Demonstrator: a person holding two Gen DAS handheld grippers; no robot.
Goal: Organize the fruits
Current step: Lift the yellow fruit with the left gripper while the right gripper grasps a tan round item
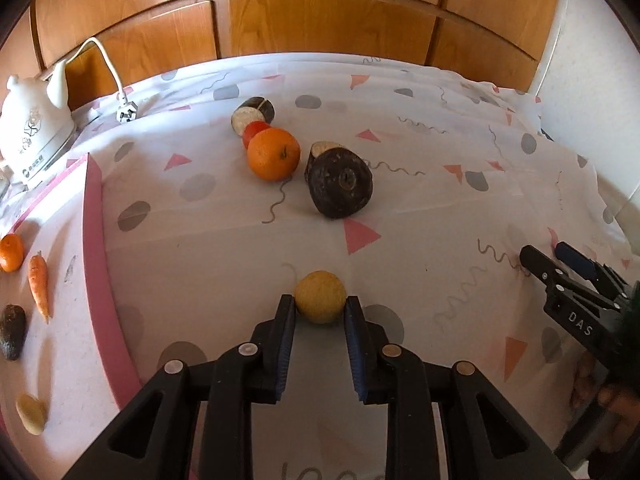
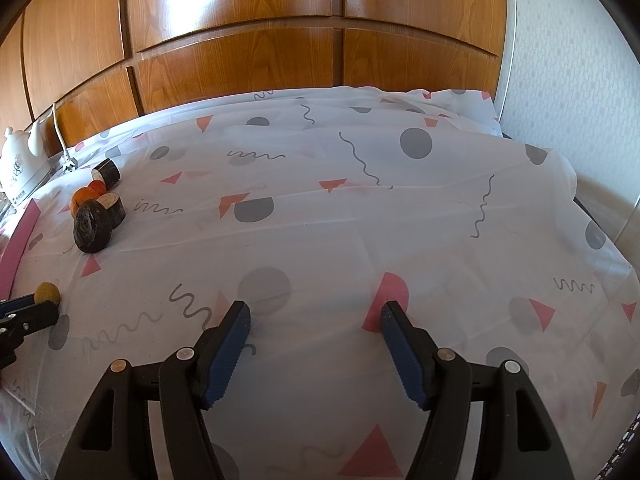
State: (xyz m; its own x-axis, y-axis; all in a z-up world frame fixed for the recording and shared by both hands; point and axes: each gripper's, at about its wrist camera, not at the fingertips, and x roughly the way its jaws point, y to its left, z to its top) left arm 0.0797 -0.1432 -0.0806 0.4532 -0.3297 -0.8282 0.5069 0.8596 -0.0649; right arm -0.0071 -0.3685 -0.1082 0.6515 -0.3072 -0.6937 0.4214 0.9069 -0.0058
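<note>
Left claw (image 1: 320, 308) grips yellow fruit (image 1: 320, 297) at its widest | small, light, round: you squeeze gently | right claw (image 2: 315, 318) open, empty

Two oranges: large (image 1: 273, 154), small (image 1: 11, 253). One red fruit (image 1: 255, 131). One yellow round fruit (image 1: 320, 297). Three dark cut root pieces (image 1: 339, 183), (image 1: 253, 115), (image 1: 12, 338). One carrot (image 1: 39, 283). One potato (image 1: 31, 414). One white kettle (image 1: 30, 136). One plug (image 1: 127, 114). Two grippers: left (image 1: 320, 312), right (image 2: 315, 316).
</note>
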